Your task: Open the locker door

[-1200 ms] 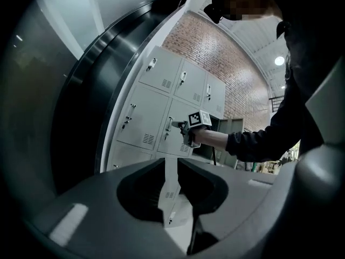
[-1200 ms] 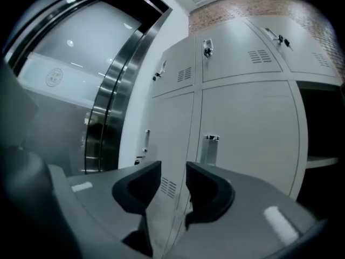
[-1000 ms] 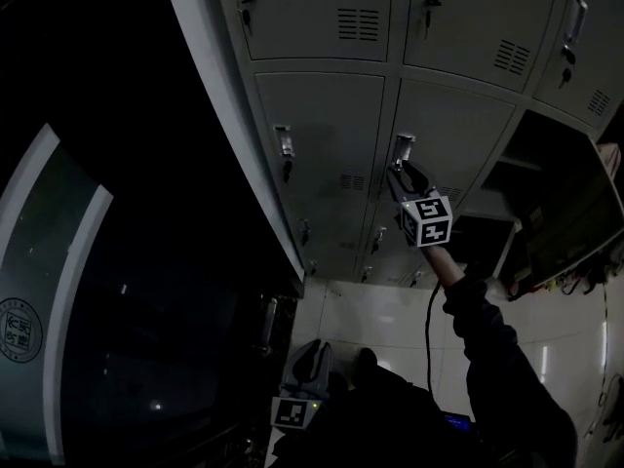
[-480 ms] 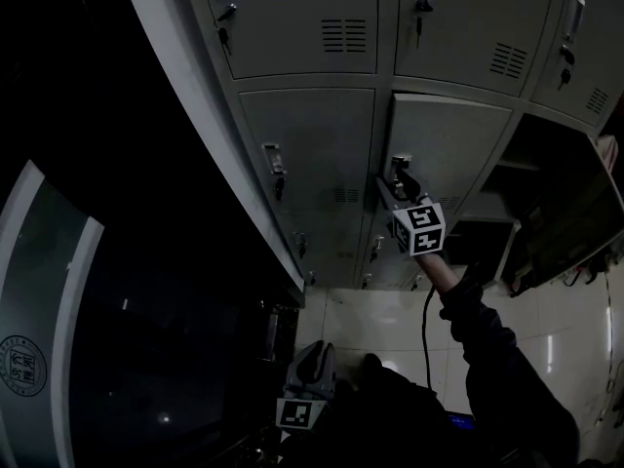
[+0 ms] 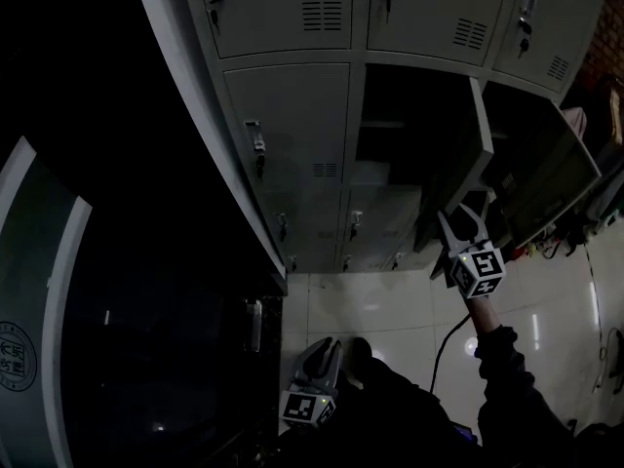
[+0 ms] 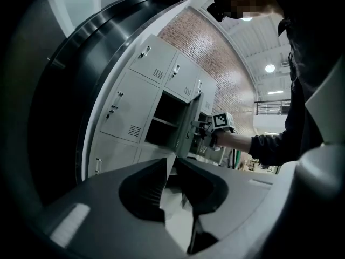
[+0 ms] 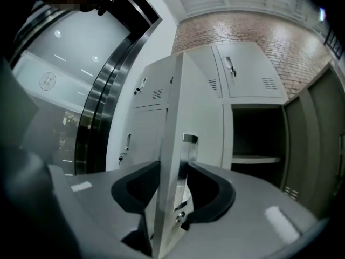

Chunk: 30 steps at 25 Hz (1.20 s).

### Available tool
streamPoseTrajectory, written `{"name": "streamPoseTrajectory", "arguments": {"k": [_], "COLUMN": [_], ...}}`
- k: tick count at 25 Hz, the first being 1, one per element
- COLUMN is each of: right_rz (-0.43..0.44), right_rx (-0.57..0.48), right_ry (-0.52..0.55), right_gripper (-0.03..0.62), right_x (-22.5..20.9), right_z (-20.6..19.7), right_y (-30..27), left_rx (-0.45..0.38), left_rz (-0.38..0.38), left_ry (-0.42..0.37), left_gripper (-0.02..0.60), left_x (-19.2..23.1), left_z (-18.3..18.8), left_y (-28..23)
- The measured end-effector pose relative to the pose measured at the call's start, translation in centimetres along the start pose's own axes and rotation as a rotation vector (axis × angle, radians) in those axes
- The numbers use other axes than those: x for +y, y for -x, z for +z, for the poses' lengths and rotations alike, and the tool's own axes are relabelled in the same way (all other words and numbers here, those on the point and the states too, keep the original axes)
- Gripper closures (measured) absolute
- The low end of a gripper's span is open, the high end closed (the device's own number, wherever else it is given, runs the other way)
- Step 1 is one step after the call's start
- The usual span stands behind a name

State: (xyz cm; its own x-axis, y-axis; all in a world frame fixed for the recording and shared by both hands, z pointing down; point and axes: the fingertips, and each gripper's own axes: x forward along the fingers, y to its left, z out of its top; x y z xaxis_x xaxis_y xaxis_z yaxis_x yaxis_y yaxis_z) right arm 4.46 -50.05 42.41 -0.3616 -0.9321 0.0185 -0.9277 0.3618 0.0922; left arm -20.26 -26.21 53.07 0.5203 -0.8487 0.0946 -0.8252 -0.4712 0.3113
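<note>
The grey locker door (image 5: pixel 480 144) stands swung wide open on its right-hand hinge, and its dark compartment (image 5: pixel 400 115) is bare to view. My right gripper (image 5: pixel 460 224) grips the door's free edge (image 7: pixel 170 117) at the handle (image 7: pixel 190 140). One pad lies on each face and the jaws are closing. The left gripper view shows the same door (image 6: pixel 188 125) with the right gripper (image 6: pixel 205 127) on it. My left gripper (image 5: pixel 322 354) hangs low near my body, away from the lockers. Its tips (image 6: pixel 171 159) meet with nothing between them.
Closed lockers with handles and keys (image 5: pixel 255 144) fill the bank to the left, above and below. Another locker (image 5: pixel 546 174) stands open at the right. A dark glass wall (image 5: pixel 58 291) runs along the left. Glossy white floor (image 5: pixel 390 300) lies below, and a cable trails from my right arm.
The locker door has gone from nearly shut to wide open. My right gripper travelled right and down with its edge. The left gripper stayed low by my body.
</note>
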Motion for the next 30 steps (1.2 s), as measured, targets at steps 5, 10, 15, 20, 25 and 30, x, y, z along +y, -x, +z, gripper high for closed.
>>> {"name": "streamPoseTrajectory", "arguments": {"k": [5,10,15,20,25,30], "right_rz": [0.002,-0.072,0.095,0.207,0.216,0.241], "right_rx": [0.046,0.042,0.091,0.11,0.078,0.087], "right_ry": [0.036,0.008,-0.104,-0.179,-0.137,-0.112], "right_gripper": [0.453,0.466,0.47,0.586,0.594,0.594], "right_x": [-2.3,-1.2,8.8,17.1,20.2,20.8], "right_z": [-0.5,-0.7,-6.0,-9.6,-8.5,-8.6], "right_y": [2.0,4.3,15.9,32.9,46.8,52.6], "left_rx": [0.015,0.015,0.033,0.037,0.044,0.059], "left_rz": [-0.019,-0.017,-0.015,-0.011,0.003,-0.026], "left_ry": [0.011,0.003,-0.019,-0.043,-0.005,0.003], "left_gripper": [0.503,0.503,0.503,0.505,0.505,0.506], "left_x": [-2.5,-5.7,-9.8,-17.3,-24.4,-29.2], "left_z": [-1.8,-2.5,-4.6,-7.2,-10.7,-12.6], "left_y": [2.1,3.7,5.9,10.1,15.4,18.8]}}
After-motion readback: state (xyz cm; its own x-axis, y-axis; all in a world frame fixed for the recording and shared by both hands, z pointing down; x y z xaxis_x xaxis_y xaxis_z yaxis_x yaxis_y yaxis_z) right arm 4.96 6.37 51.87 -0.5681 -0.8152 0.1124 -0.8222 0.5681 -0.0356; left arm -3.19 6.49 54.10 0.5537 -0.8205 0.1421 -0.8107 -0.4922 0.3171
